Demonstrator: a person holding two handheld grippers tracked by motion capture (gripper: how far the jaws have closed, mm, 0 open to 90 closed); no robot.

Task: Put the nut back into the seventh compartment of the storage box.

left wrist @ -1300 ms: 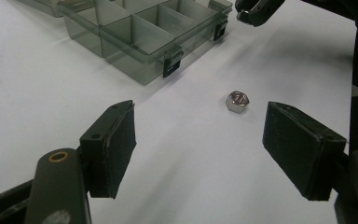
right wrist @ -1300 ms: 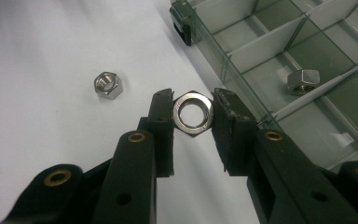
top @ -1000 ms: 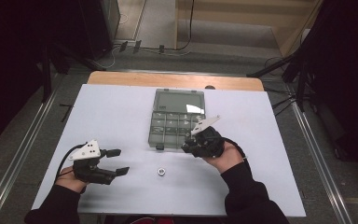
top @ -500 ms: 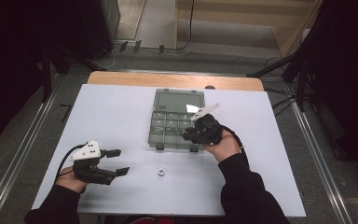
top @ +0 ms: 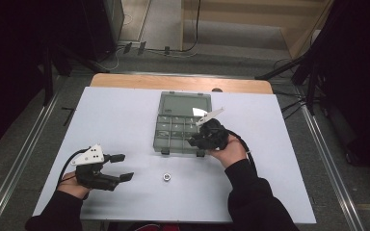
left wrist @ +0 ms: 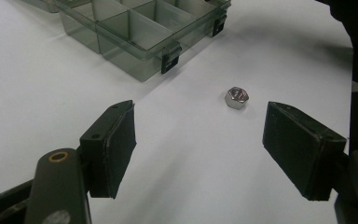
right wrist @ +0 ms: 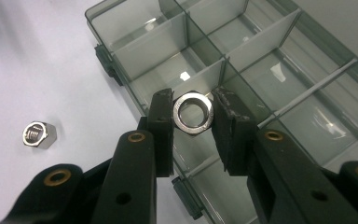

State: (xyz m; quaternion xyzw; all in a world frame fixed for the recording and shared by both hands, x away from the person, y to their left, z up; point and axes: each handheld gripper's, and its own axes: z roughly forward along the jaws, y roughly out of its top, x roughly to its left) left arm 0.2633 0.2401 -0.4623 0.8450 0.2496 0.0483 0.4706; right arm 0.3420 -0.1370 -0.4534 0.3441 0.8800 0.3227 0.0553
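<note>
The right gripper (right wrist: 193,116) has its jaws closed on a hex nut (right wrist: 194,113), holding it by two opposite flats with the bore facing the camera. In the right gripper view the nut hangs above the near row of the clear compartment box (right wrist: 307,116), over a divider between two cells; which cell lies directly below cannot be told. The box sits on the white worktop (top: 125,110) with its lid laid open at the far side.

The step in hand appears to be placing nuts into the box. The next move calls for centring the held nut over one cell, clear of the divider, lowering it, then parting the jaws.

The left gripper (left wrist: 198,140) is wide open and holds nothing, low over the worktop. A second hex nut (left wrist: 236,97) lies on the worktop ahead of its jaws, near the box latches, apparently the next pick.
</note>
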